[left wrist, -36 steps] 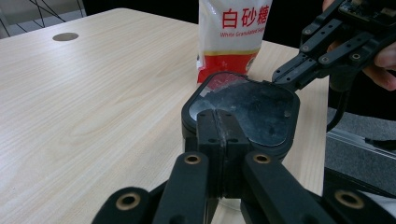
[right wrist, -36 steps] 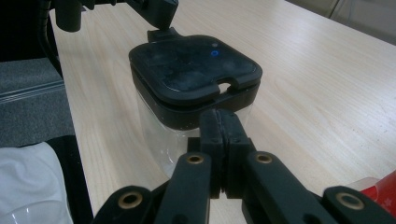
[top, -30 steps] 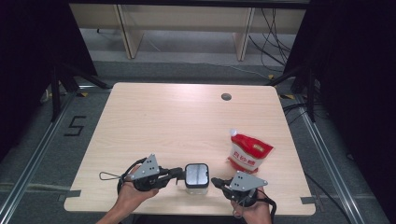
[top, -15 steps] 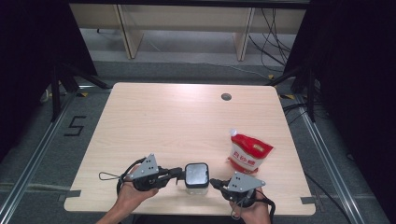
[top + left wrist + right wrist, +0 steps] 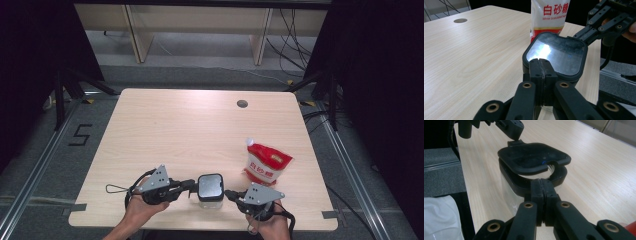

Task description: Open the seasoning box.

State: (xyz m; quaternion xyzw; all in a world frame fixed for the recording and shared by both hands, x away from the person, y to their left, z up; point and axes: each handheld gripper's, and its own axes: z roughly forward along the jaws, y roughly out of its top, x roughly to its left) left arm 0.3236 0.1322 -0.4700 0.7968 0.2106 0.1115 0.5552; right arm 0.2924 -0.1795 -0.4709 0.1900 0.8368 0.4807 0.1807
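Container [image 5: 210, 190] of clear plastic, square with rounded corners and a black-rimmed lid [image 5: 555, 53], stands near the table's [image 5: 200, 130] front edge, caught between the two grippers. In the right gripper view the lid sits tilted, lifted on the side nearest those jaws, with a gap above the black collar of the container's mouth.

Left gripper [image 5: 186, 185] comes at the container from one side. In its own view the jaws are pressed together with no gap between them, their tips meeting right at the near rim of the lid; whether a thin lip of the lid is pinched between them cannot be told. Right gripper [image 5: 231, 193] comes from the opposite side, and in its own view the jaws are likewise clenched tight, tips against the black collar just under the raised lid edge; a hold on anything there cannot be made out either. Each gripper's tips appear at the far rim of the lid in the other's view.

Beyond the left jaws, just past the container, stands a red and white sugar bag [image 5: 266, 164], printed "White Granulated". Farther off, beyond and to one side of those jaws, a dark round grommet [image 5: 242, 104] sits in the tabletop.
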